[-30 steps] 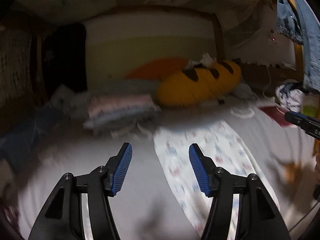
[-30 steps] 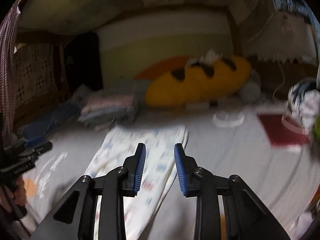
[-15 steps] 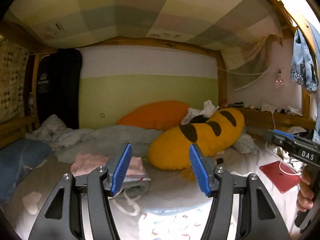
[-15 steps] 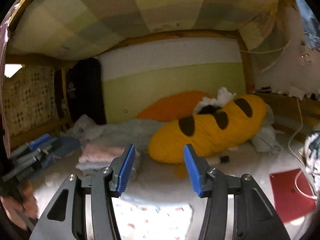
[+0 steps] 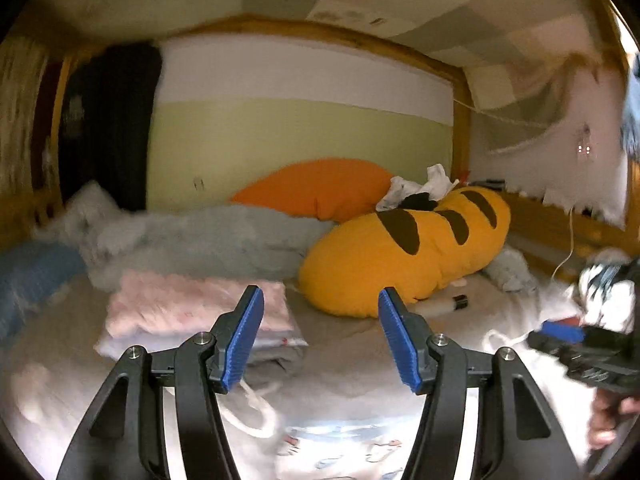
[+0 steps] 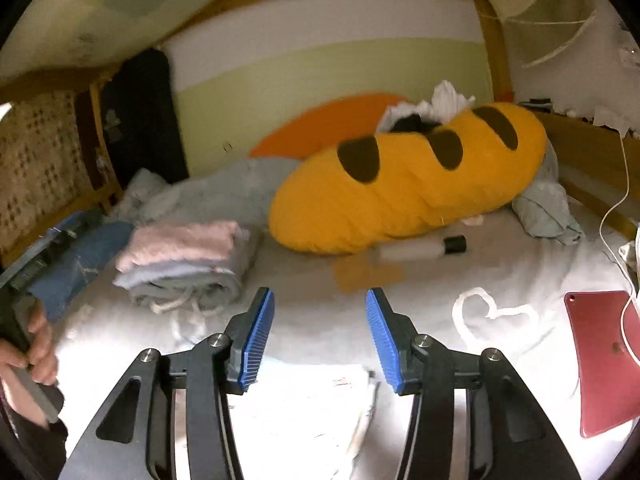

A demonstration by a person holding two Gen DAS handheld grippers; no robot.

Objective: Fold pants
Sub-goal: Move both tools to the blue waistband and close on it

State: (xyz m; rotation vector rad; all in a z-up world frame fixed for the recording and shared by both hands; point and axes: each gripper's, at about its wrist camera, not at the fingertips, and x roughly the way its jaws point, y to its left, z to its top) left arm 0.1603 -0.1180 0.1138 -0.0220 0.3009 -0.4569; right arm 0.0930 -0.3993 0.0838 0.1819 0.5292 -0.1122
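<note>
White printed pants (image 5: pixel 344 452) lie flat on the bed sheet, their far end just below my left gripper (image 5: pixel 320 340), which is open and empty above them. In the right wrist view the pants (image 6: pixel 312 412) lie under my right gripper (image 6: pixel 318 338), also open and empty. The right gripper shows at the right edge of the left wrist view (image 5: pixel 580 348). The left gripper shows at the left edge of the right wrist view (image 6: pixel 36 264).
A stack of folded clothes (image 6: pixel 184 260) sits ahead left. A yellow striped plush pillow (image 6: pixel 408 176) and an orange pillow (image 5: pixel 316 188) lie at the back. A red tablet (image 6: pixel 604 356) with a white cable lies at right. A white drawstring (image 6: pixel 492 312) lies on the sheet.
Both grippers tilted up from the pants toward the back wall, then dipped a little. The right gripper's jaws opened wider. The pants now show only at the bottom edge.
</note>
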